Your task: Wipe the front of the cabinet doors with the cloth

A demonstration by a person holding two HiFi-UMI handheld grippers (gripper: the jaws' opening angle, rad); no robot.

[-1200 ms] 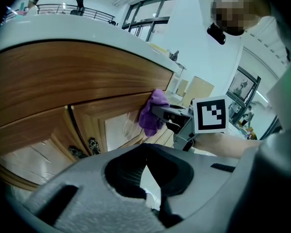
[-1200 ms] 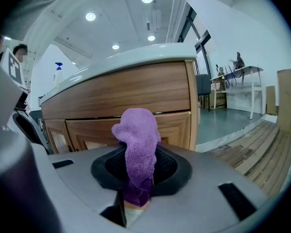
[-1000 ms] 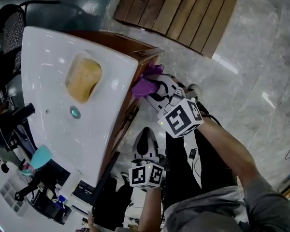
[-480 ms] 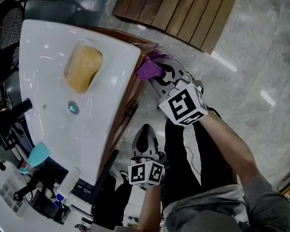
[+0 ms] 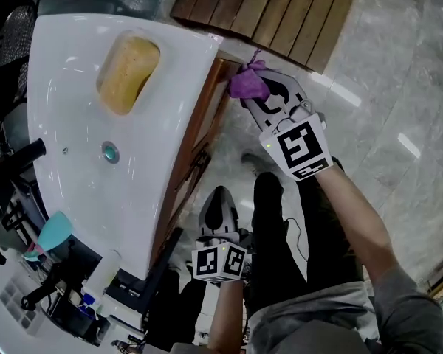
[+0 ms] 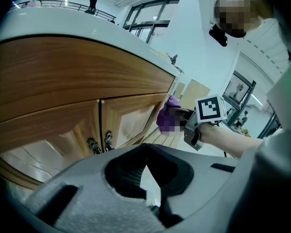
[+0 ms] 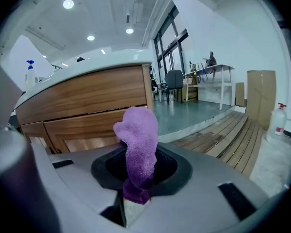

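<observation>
A purple cloth (image 5: 246,82) is bunched in my right gripper (image 5: 255,94), which is shut on it and holds it against the far corner of the wooden cabinet (image 5: 207,127) under the white sink top (image 5: 173,109). In the right gripper view the cloth (image 7: 138,147) stands up from the jaws, in front of the cabinet front (image 7: 87,98). My left gripper (image 5: 218,200) hangs lower, near the person's legs and apart from the cabinet, its jaws shut on nothing. The left gripper view shows the two cabinet doors (image 6: 123,118) with dark handles (image 6: 99,141), and the cloth (image 6: 169,111) at the far door's edge.
A yellow sponge (image 5: 128,72) lies in the basin by the drain (image 5: 110,152). Slatted wooden decking (image 5: 280,9) lies beyond the cabinet on the marble floor (image 5: 399,87). A teal cup (image 5: 55,231) and clutter crowd the sink's near end. A spray bottle (image 7: 276,123) stands at right.
My right gripper has carried the purple cloth along the cabinet front, away from me to its far corner. The left gripper has hardly moved.
</observation>
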